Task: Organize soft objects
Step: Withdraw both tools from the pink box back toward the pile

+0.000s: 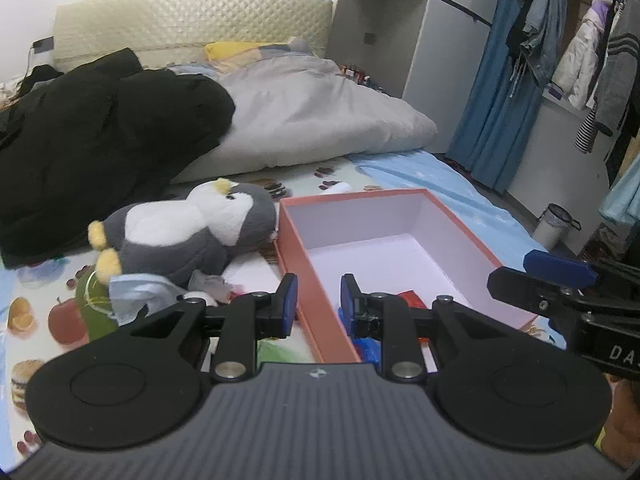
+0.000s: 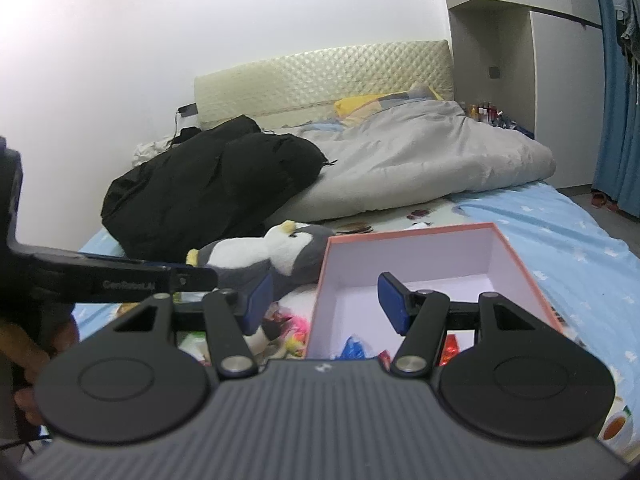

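Both sets of jaws stand parted with nothing between them. On the left gripper (image 1: 319,300) the gap is narrow, and it hovers right over the near left wall of the box (image 1: 294,236), one blue pad (image 1: 289,295) outside that wall and the other over the inside. The right gripper (image 2: 326,300) is spread wider; its left pad hangs outside the box (image 2: 516,252), above the clutter beside it, while its right pad is over the box's interior.

That box sits open on the bed (image 2: 568,232), pink outside and white within. A few small things lie at its near end, a red one (image 1: 412,300) and a blue one (image 1: 368,350), partly hidden by the left gripper.

Just beside the box's left wall, the penguin (image 1: 180,232) lies on its back on a fruit-print mat (image 1: 36,320), head touching or nearly touching the box. More small soft things are heaped below it, including a grey piece (image 1: 210,284) and something pink and yellow (image 2: 296,330). Farther up the bed are a black coat (image 1: 100,136) and a grey duvet (image 1: 320,112).
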The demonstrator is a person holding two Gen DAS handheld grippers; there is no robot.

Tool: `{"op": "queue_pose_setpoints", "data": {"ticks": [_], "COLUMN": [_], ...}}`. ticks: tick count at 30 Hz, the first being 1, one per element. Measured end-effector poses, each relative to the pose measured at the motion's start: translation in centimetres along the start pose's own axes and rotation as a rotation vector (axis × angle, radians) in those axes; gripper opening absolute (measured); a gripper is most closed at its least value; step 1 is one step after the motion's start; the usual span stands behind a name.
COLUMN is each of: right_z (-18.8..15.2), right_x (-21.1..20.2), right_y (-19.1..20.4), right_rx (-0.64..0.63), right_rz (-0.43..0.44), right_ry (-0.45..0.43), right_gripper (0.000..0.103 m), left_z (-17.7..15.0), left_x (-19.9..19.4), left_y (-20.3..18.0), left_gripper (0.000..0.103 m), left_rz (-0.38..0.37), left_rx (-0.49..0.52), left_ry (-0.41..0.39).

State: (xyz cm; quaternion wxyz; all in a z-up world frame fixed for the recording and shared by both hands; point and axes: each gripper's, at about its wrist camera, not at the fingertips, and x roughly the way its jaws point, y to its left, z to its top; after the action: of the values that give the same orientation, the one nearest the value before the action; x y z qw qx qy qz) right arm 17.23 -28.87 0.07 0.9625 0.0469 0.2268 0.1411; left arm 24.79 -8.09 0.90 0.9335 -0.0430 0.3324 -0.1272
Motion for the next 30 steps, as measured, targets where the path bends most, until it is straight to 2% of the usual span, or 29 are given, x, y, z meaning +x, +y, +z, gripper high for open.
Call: {"op": "queue_pose_setpoints", "data": {"ticks": [7,16,26,30], "right_z": [-1.3,-3.9,-7.4,-8.7], "right_x": [-0.4,-0.2,-0.2,0.3], "right_y": [1.9,4.1,6.3,7.0], "right_rx": [-0.007,0.002,0.015,0.025], "right_rz": [0.011,0.042,0.084,0.101], "right_ry": [-0.002,0.059,0.138,0.171], "right_gripper": [0.061,0.061,0.061,0.061], "left_z": [-2.6,-6.5,-11.5,-13.4], "left_x": [-1.4,-3.5,-4.7,-4.5], "left_y": [1.7,4.7,6.7,7.6], "left_gripper": [0.027,0.027,0.027,0.027], "left_rz": [0.016,0.062,0.071,0.097], "left_rx": [-0.023,-0.071,-0.159,-0.174], "left_ry": [0.001,-0.006,0.048,0.073]}}
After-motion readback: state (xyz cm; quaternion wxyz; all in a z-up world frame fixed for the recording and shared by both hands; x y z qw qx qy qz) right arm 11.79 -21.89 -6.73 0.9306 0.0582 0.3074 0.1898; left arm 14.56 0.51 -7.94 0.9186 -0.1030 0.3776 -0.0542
